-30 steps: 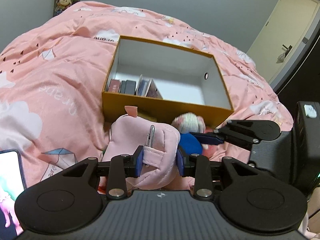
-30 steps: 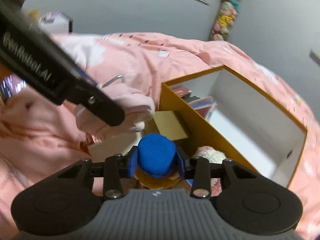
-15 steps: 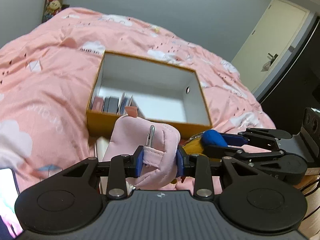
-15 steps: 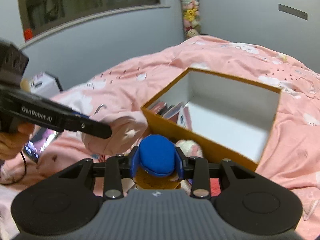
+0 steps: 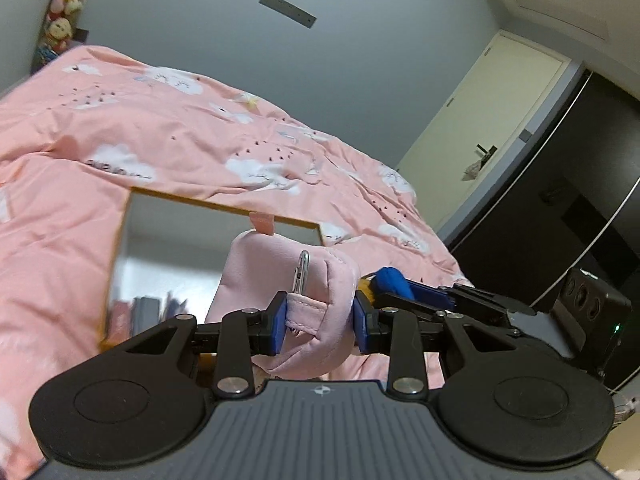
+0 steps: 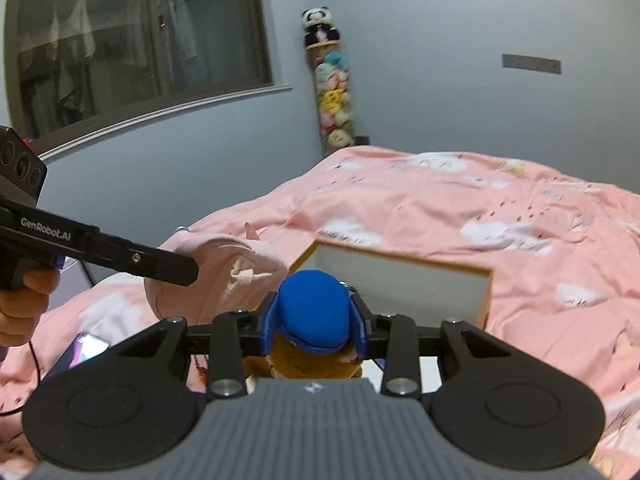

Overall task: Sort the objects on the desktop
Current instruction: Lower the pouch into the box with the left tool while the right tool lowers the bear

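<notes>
Left wrist view: a pink fabric pouch (image 5: 288, 280) is clamped by the left gripper (image 5: 320, 324), while a blue-capped plush toy (image 6: 314, 316) is clamped by the right gripper (image 6: 314, 330) above the orange box (image 6: 486, 300).

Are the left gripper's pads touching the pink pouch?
Touching. The left wrist view shows both blue pads of the left gripper pressed against the pink pouch, pinching its folded edge.
</notes>
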A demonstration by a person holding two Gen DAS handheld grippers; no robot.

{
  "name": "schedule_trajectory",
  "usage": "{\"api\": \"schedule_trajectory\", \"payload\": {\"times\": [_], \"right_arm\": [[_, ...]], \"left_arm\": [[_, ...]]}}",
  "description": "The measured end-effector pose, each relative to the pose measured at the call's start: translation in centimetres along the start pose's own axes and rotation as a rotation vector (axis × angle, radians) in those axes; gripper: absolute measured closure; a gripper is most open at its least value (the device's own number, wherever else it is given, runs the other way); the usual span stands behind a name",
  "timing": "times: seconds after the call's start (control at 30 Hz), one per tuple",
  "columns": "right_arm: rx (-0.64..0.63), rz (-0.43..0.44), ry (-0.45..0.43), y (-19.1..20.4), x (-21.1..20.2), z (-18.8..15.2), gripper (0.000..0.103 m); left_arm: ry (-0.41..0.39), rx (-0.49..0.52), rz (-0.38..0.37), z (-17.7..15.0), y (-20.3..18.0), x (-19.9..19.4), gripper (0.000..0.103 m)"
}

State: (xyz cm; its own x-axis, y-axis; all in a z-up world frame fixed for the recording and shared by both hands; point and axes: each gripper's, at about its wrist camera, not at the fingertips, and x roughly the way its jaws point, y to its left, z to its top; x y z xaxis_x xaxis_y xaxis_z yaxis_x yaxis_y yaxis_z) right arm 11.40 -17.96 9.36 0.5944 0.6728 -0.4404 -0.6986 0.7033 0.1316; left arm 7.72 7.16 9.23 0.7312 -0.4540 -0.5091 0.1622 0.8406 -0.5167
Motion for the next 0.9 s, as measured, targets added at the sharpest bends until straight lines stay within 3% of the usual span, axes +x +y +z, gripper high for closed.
{"api": "schedule_trajectory", "payload": {"times": [0.23,0.37,0.7,0.9], "right_arm": [[0.004,-0.08,0.037,-2.7,4.0,0.2,0.064],[0.009,-0.106,0.095,-4.0,6.9,-0.6,0.064],[0.005,-0.104,0.187,-5.9,11.1,-2.4,0.064],[0.063,-0.045,0.261,-6.8,12.4,-3.1,0.064]], "left_arm": [[0.094,-0.069,-0.011,1.2,2.1,6.1,0.065],[0.177,-0.139,0.027,1.1,4.3,9.4,0.065],[0.235,-0.308,0.009,-0.1,9.2,13.5,0.065],[0.277,-0.329,0.025,-1.2,10.6,15.0,0.065]]}}
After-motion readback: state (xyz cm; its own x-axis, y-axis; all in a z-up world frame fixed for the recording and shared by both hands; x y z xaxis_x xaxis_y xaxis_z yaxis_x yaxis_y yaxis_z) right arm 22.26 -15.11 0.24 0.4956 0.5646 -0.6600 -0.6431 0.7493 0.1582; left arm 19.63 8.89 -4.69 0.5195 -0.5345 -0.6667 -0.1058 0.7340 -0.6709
